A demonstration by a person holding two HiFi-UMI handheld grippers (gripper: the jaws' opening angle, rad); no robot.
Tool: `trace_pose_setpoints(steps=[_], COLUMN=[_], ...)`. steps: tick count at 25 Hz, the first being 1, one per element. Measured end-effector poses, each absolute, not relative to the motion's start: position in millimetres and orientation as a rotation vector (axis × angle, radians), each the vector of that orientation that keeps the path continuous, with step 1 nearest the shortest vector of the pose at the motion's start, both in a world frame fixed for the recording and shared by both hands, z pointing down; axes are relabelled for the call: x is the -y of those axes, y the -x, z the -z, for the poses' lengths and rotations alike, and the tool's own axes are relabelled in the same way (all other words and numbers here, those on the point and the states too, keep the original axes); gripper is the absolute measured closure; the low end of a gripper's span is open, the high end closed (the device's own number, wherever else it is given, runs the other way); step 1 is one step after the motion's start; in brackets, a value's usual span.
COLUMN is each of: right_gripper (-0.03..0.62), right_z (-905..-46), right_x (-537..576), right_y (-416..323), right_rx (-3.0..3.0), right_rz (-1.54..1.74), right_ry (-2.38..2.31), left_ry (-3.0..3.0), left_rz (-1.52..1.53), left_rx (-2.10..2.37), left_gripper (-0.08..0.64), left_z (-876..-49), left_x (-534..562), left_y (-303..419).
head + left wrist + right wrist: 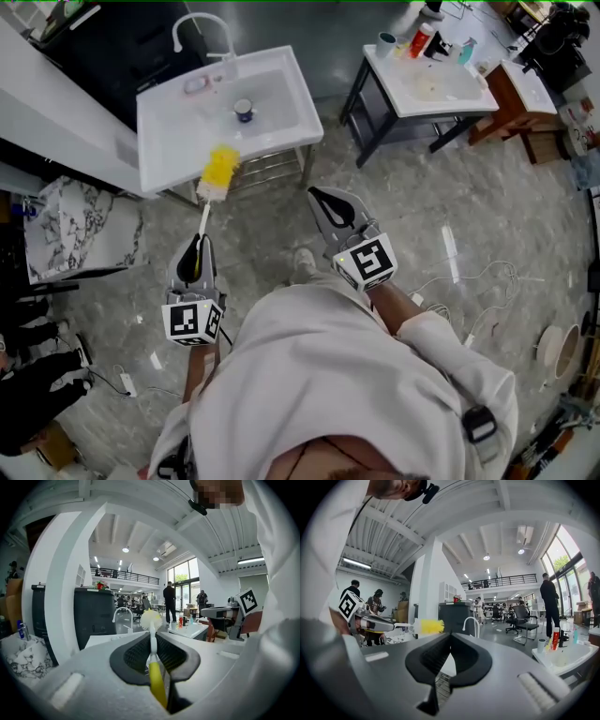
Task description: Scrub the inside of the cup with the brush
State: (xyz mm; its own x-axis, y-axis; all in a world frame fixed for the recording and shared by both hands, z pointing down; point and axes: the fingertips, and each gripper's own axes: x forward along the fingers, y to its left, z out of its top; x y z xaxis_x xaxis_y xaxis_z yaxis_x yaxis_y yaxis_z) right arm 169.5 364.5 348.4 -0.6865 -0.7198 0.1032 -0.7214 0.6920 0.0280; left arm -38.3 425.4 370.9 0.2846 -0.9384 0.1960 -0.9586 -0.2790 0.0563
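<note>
One end of brush (217, 173) hidden inside left gripper (200, 241); cup (244, 111) interior indistinct.

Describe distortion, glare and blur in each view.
Head view: sharp and evenly lit, pale light streaks on the glossy floor. Left gripper view: strong fisheye bending, black corners, brush handle soft near the lens. Right gripper view: same fisheye curve, windows bright at the right edge.

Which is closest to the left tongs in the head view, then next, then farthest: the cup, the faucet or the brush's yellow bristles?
1. Yellow bristles: far end of the brush gripped by the left tongs, straight ahead of them.
2. Cup: standing inside the white sink, beyond the bristles.
3. Faucet: at the sink's back rim, farthest away.
</note>
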Motion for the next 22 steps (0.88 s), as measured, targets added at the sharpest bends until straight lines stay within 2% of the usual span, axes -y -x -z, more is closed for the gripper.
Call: trace_pose_setpoints(steps=[11,22], right_gripper=[0.588,0.588], right_z=[-360.9,-375.8], right_x=[-270.9,-191.1], right_y=[-172.5,-127.9], right_rx=[2.819,2.779], right_rz=[-0.042,-0.051], right_ry=[-1.077,-1.094], left_ry=[-2.306,-2.306], left_rz=[-0.191,-0.188], left_rx=[1.842,1.781], left_gripper=[0.512,0.512], left_z=[-376.6,-402.5], left_x=[-347.3,-261.1], left_y=[30.0,75.4])
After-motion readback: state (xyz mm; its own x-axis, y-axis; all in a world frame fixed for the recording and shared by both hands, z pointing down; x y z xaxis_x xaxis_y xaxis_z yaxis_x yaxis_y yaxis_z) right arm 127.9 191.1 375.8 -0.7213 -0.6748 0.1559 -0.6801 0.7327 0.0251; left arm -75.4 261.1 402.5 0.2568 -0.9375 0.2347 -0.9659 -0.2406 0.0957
